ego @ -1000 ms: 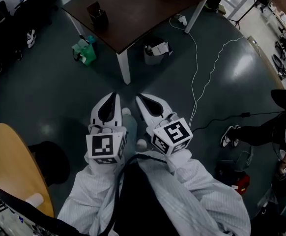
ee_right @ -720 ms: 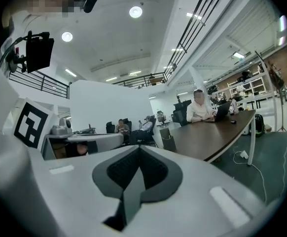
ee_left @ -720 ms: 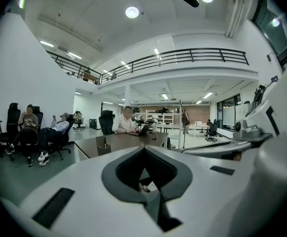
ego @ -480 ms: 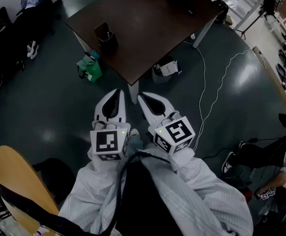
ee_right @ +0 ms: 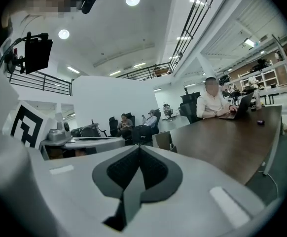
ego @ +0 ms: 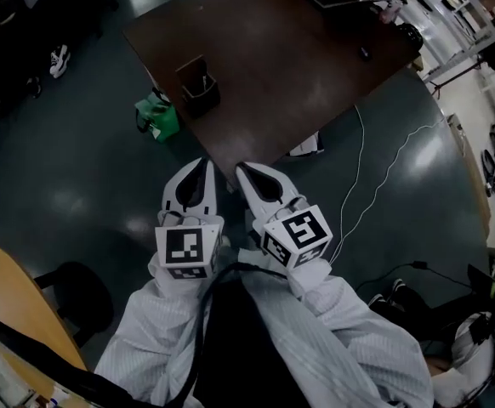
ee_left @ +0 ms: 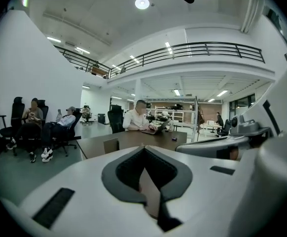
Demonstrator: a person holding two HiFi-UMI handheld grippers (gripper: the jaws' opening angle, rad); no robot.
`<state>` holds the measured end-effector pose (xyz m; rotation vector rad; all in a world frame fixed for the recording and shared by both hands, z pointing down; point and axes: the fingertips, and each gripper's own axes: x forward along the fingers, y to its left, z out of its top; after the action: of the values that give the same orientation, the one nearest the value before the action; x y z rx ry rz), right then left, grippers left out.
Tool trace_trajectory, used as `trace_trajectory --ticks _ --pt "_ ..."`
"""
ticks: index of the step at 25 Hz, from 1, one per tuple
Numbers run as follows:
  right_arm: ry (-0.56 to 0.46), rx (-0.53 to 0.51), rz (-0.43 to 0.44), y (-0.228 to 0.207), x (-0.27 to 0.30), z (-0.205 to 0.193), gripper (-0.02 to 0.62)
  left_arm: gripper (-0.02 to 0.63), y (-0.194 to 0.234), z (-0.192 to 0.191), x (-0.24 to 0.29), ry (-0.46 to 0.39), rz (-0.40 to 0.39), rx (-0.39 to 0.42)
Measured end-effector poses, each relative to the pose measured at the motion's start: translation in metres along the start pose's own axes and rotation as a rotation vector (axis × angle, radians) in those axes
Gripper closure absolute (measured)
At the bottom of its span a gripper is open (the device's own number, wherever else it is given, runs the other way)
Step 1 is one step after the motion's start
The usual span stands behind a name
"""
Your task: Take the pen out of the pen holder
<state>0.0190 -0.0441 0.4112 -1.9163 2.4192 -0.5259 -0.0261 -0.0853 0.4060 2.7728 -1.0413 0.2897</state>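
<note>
Closer than a second ago, the table [ego: 298,66] with the pen holder [ego: 199,83] near its left edge (pen too small to see) lies ahead of the left gripper [ego: 199,165] and right gripper [ego: 241,170], whose fingers, pressed together and empty, could topple the pen holder unless opened first.

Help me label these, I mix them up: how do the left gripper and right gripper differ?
The left gripper points almost straight up the head view; the right gripper slants up-left. The left gripper's marker cube faces the camera squarely; the right gripper's marker cube sits turned, with a different pattern. Both are white, shut and empty, tips near the dark table's corner.
</note>
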Motion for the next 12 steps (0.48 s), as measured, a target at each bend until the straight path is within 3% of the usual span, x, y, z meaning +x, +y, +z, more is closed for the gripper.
trace_trajectory --ticks 12 --pt "0.147 -0.077 0.341 -0.12 0.152 0.065 0.592 0.601 0.072 0.035 0.164 0.01 0.339 -0.095"
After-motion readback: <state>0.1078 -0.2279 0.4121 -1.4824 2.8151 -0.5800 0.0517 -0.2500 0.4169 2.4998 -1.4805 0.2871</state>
